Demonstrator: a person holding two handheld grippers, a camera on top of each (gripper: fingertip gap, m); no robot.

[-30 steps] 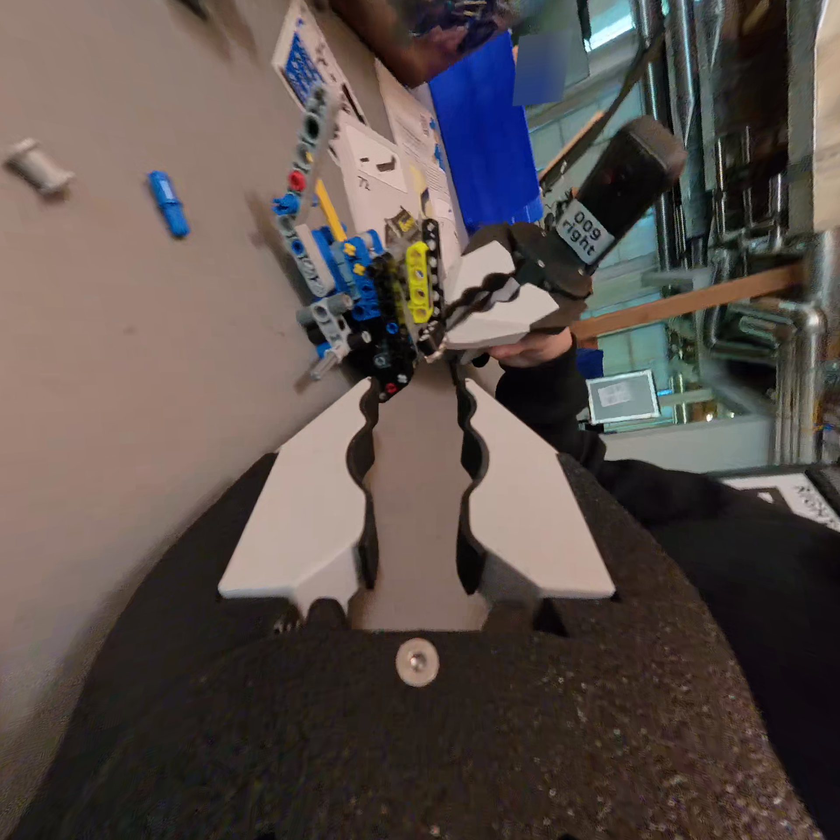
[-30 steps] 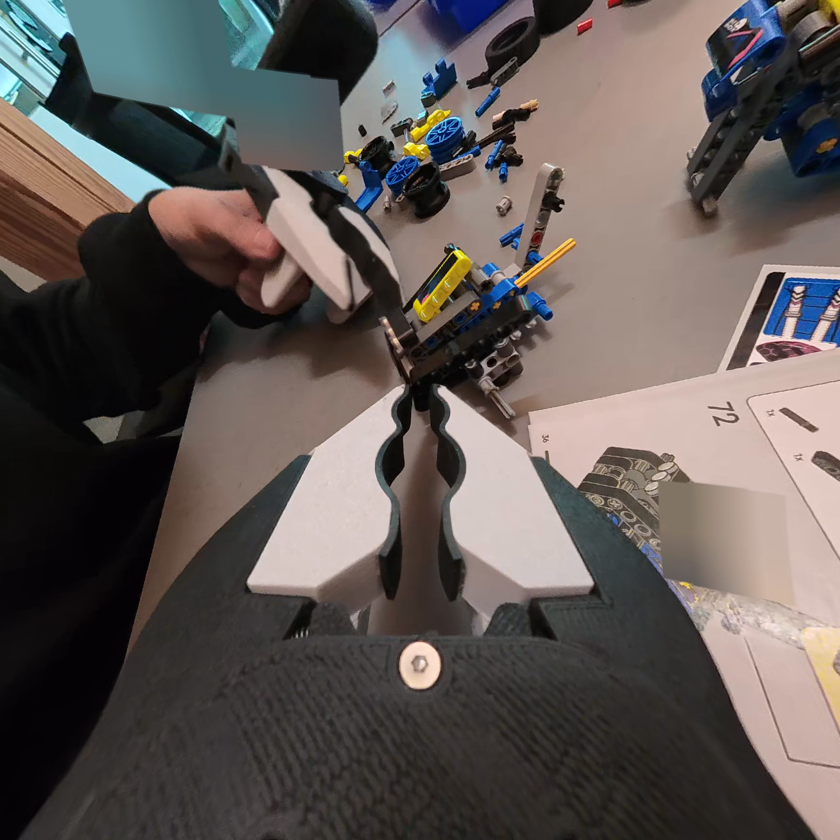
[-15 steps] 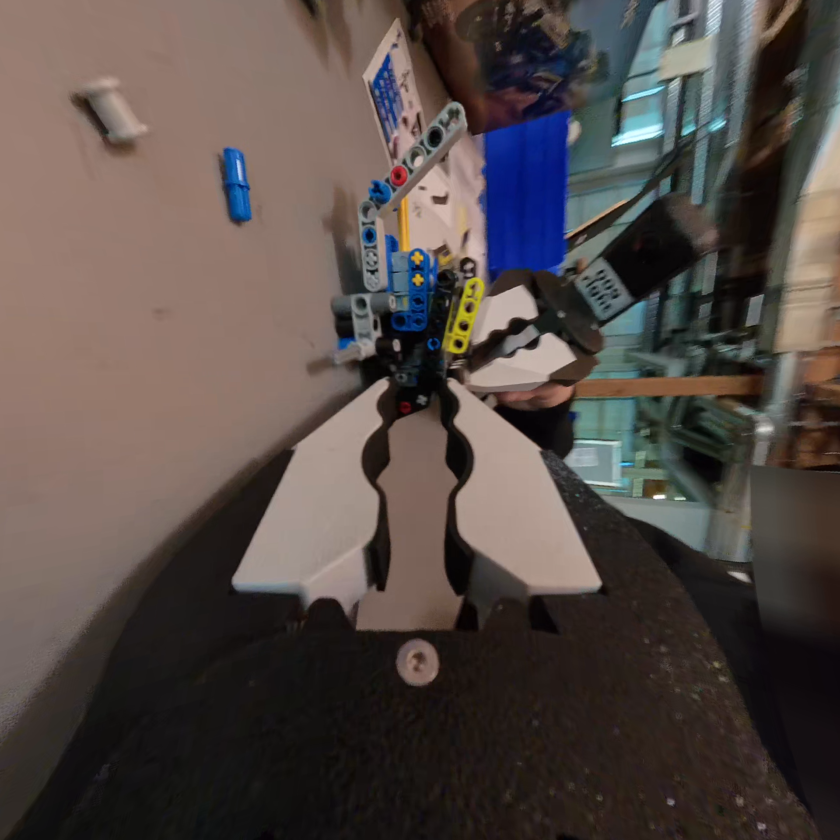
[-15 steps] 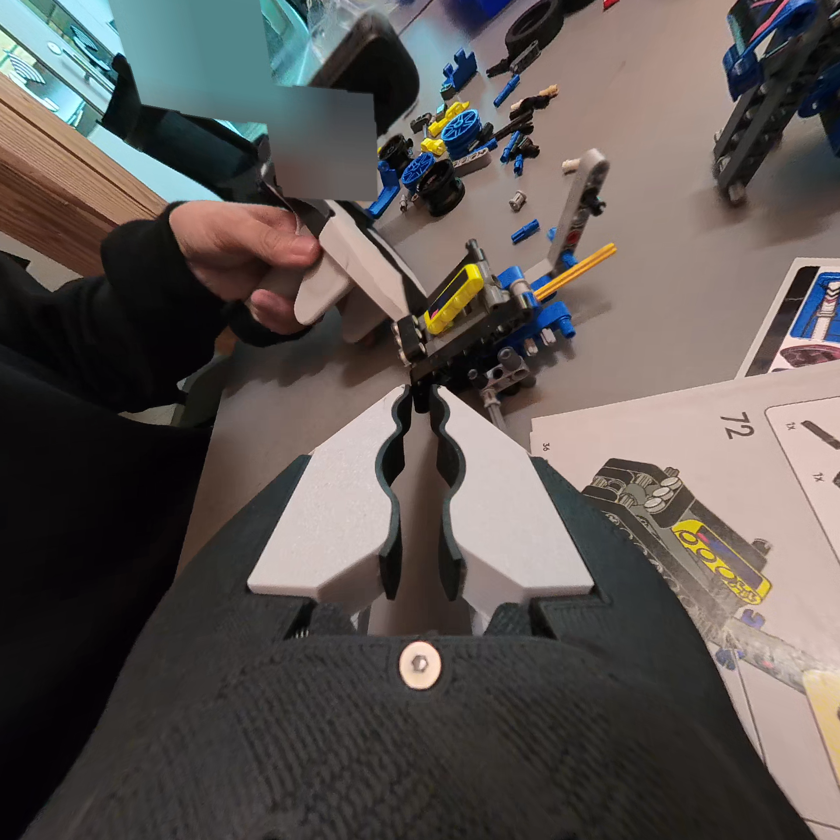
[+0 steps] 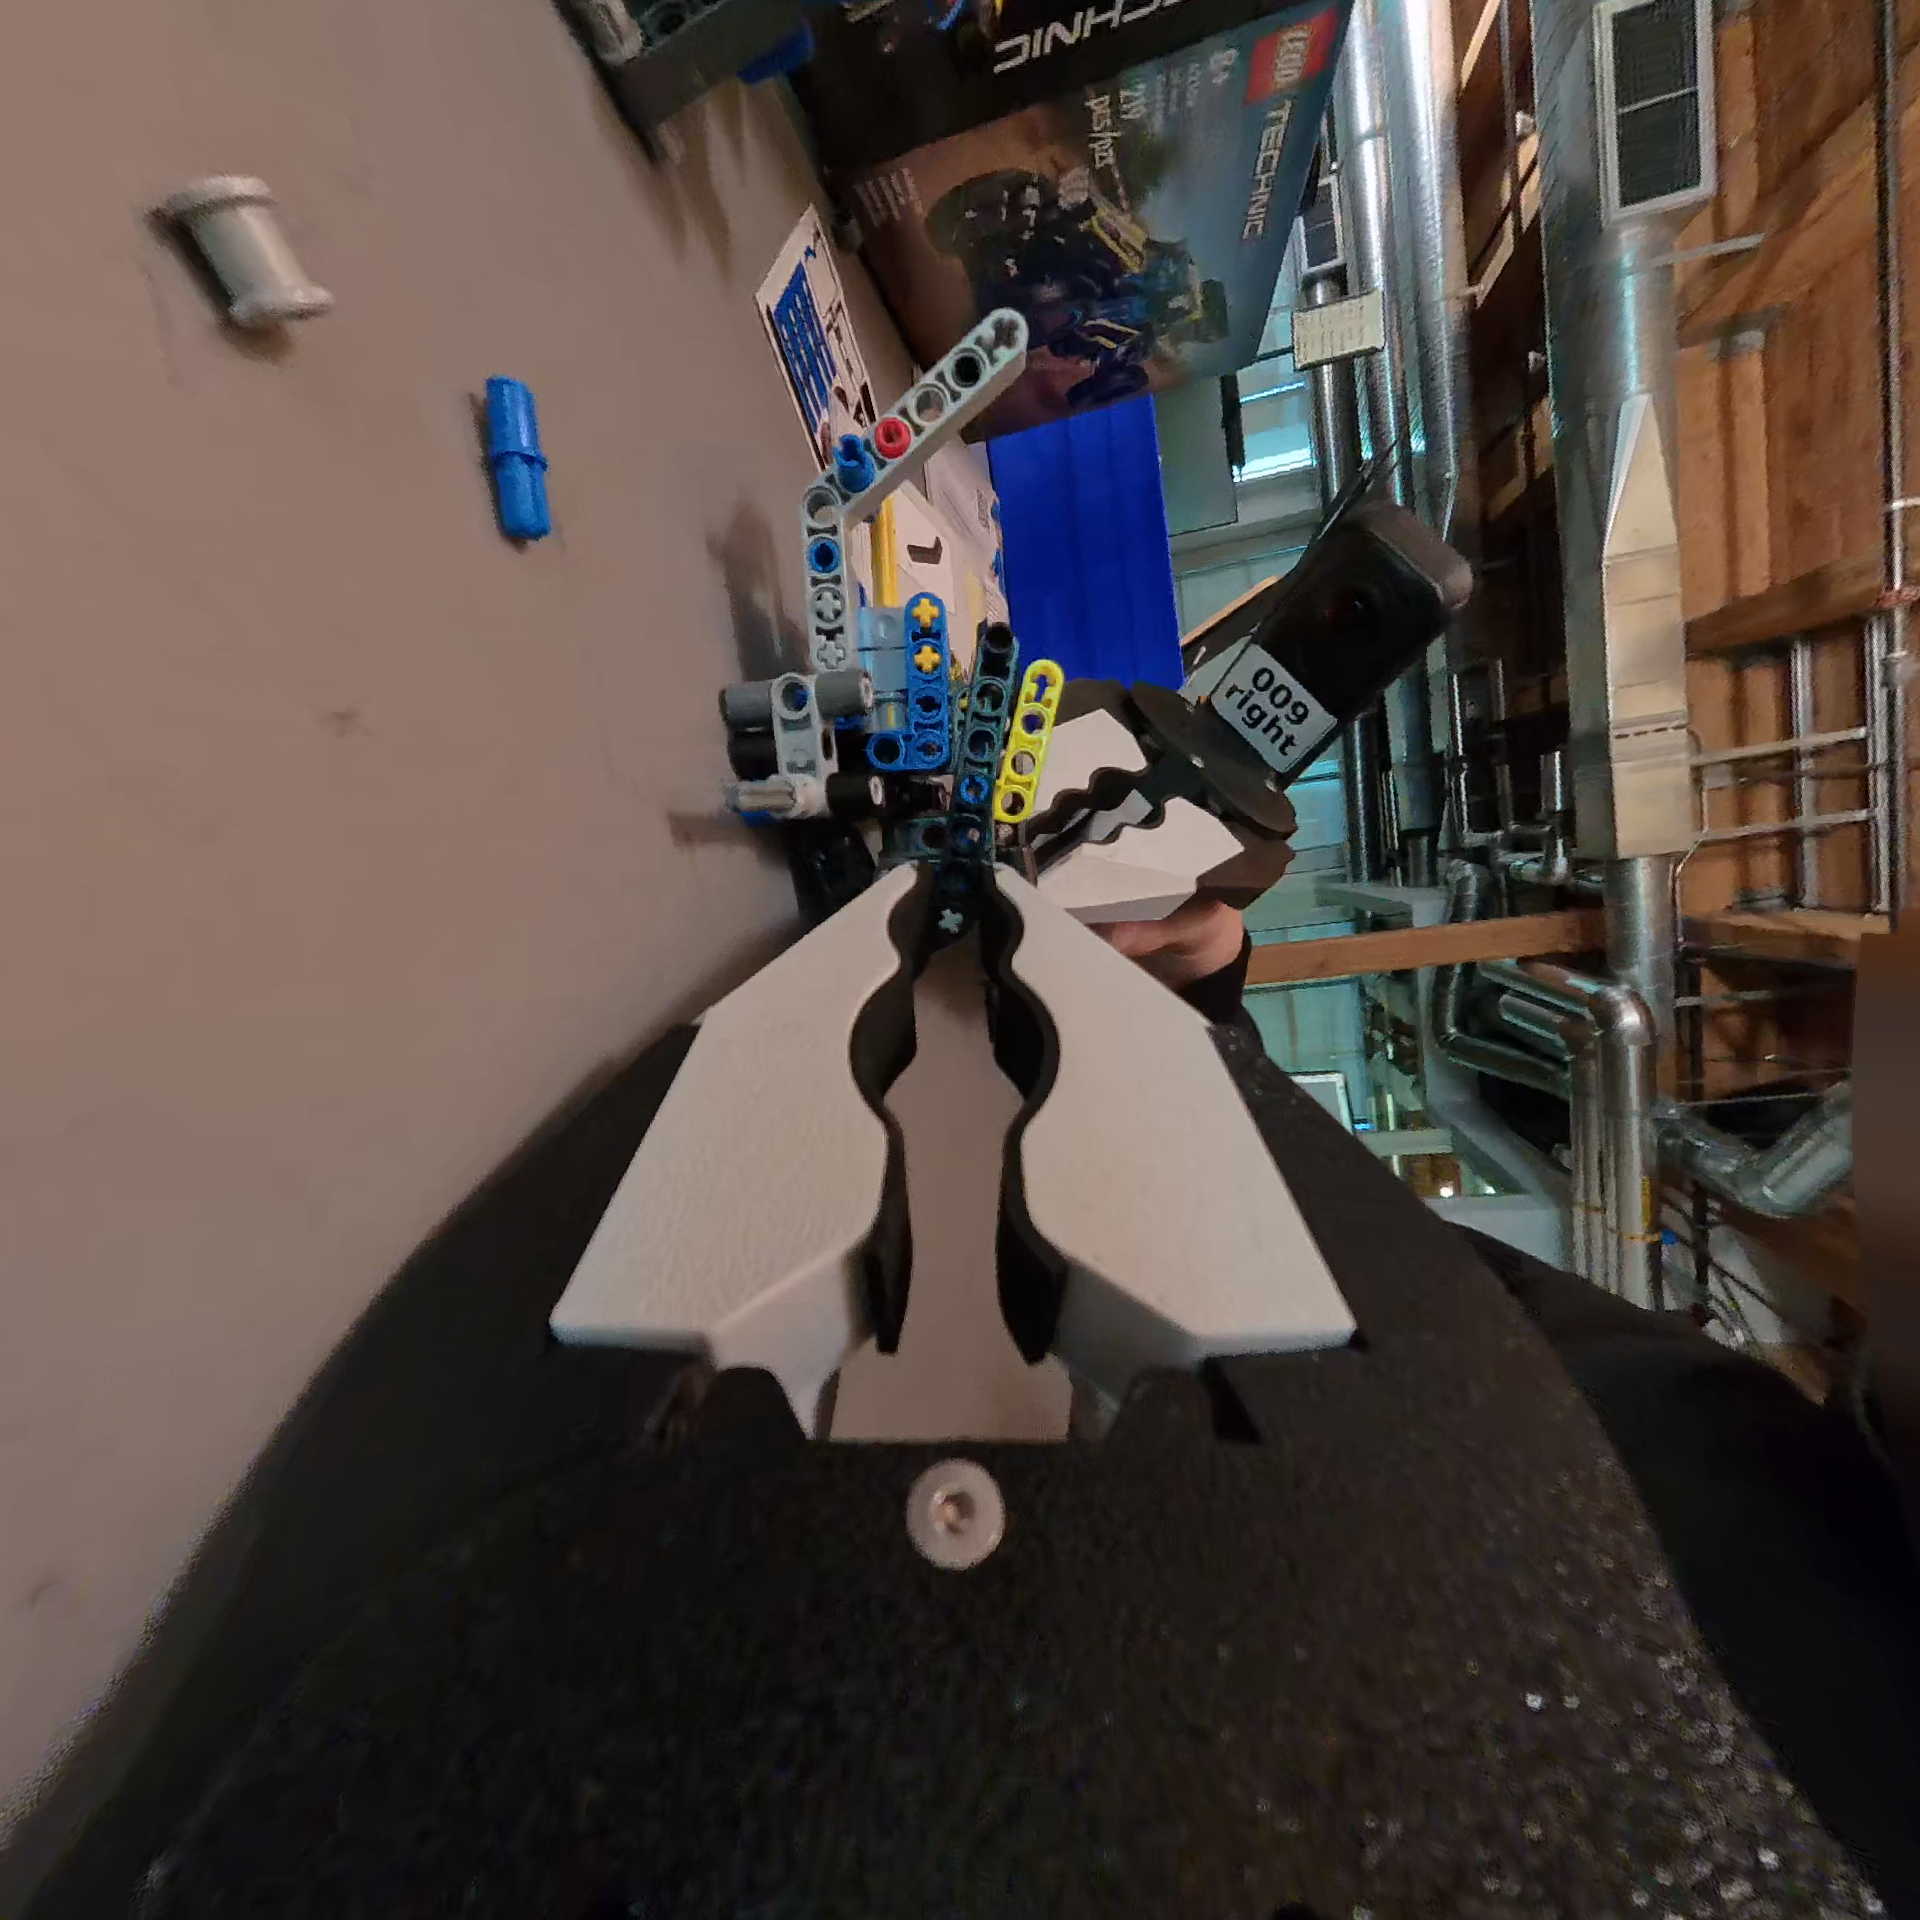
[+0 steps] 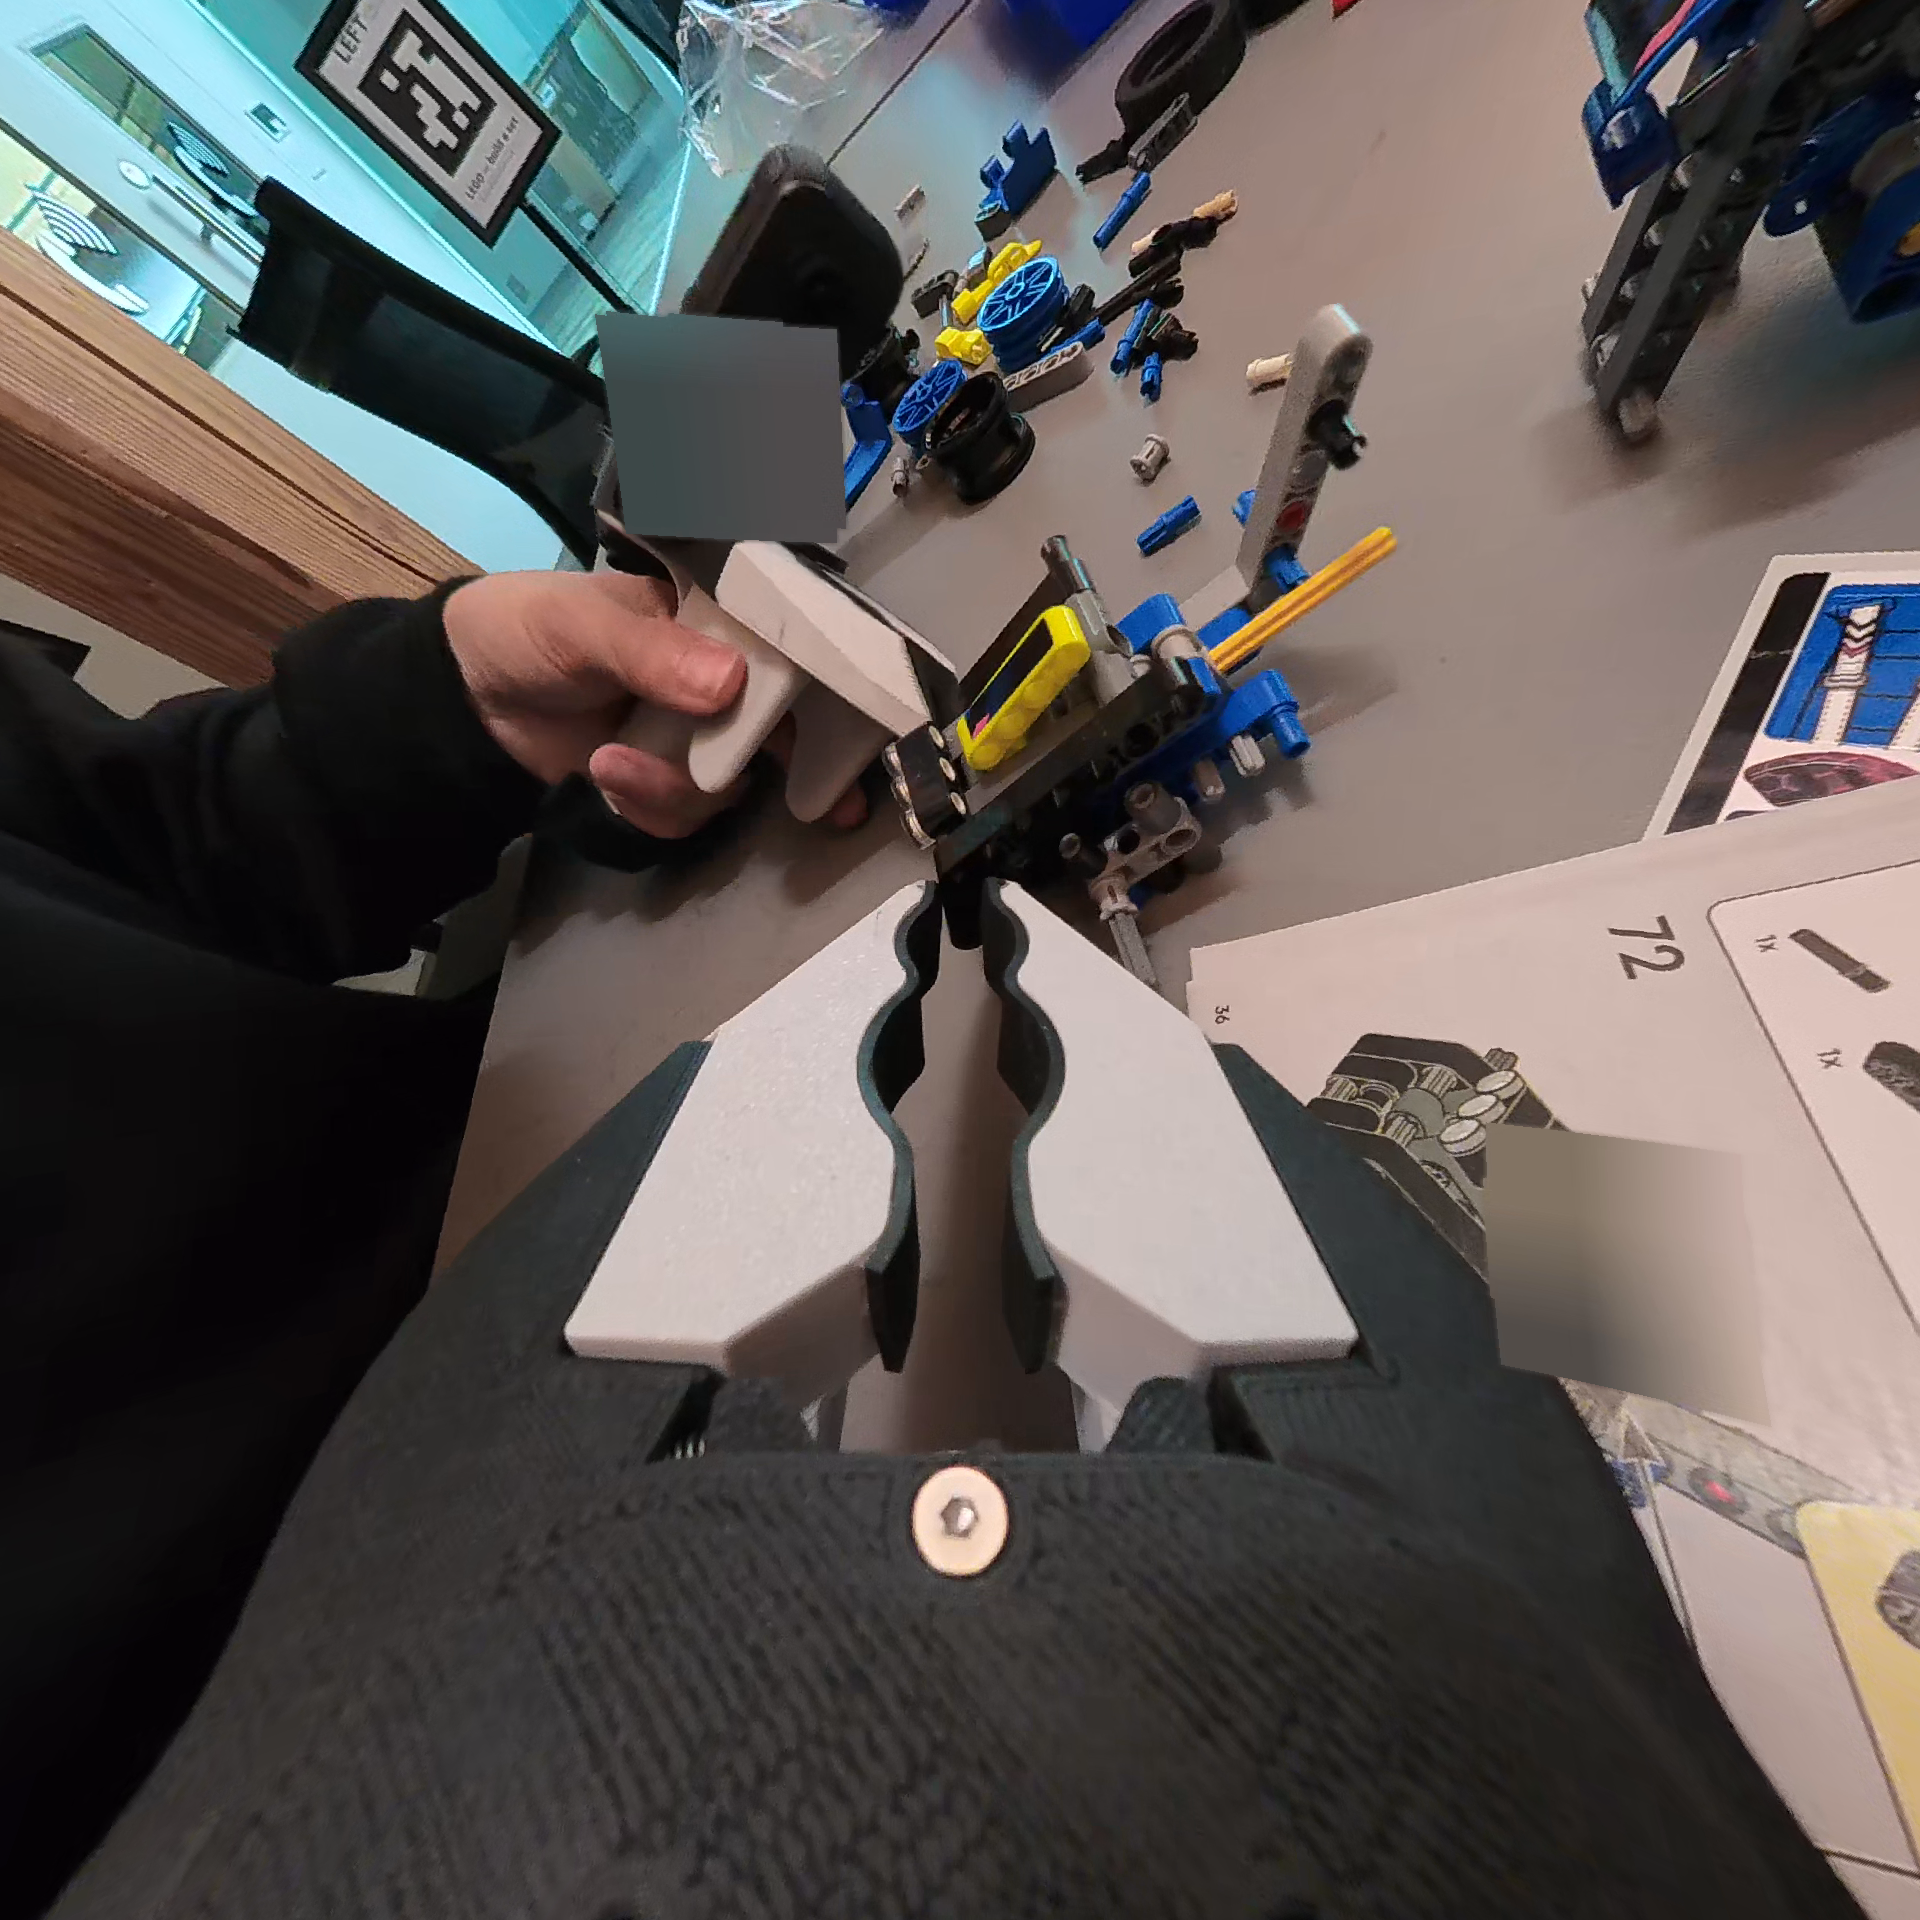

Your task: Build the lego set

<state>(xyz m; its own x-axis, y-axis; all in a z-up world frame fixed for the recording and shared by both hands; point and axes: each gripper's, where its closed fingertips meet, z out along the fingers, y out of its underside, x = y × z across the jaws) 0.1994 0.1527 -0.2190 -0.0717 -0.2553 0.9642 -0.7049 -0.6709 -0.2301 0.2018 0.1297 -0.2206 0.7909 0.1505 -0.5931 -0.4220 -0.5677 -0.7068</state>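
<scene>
Two grippers clamped on one brick assembly

Both grippers pinch the same brick assembly [image 6: 1101,717], a black, blue, grey and yellow build sitting on the grey table [image 6: 1507,436] near the person's edge. Left gripper [image 5: 954,914] lies rolled on its side (table reads as a wall in its view), fingers narrowed onto a black beam [image 5: 951,904] at the assembly's end, pads pressed on both sides. Right gripper [image 6: 961,914] comes in low from the near side, jaws nearly together on a black edge piece at the bottom corner of the build. Left hand [image 6: 592,686] wraps that gripper's grey handle, black sleeve behind it.

A long grey beam [image 6: 1299,447] sticks up off the assembly; a yellow axle [image 6: 1309,592] pokes out its far side.

Around: instruction booklet [image 6: 1558,956] open just right of the build, loose blue pin [image 5: 516,457], grey bushing [image 5: 249,255], scattered wheels and small parts [image 6: 987,353] farther back, product box [image 5: 1091,208] standing at the table's far end. No bins or trays visible.
</scene>
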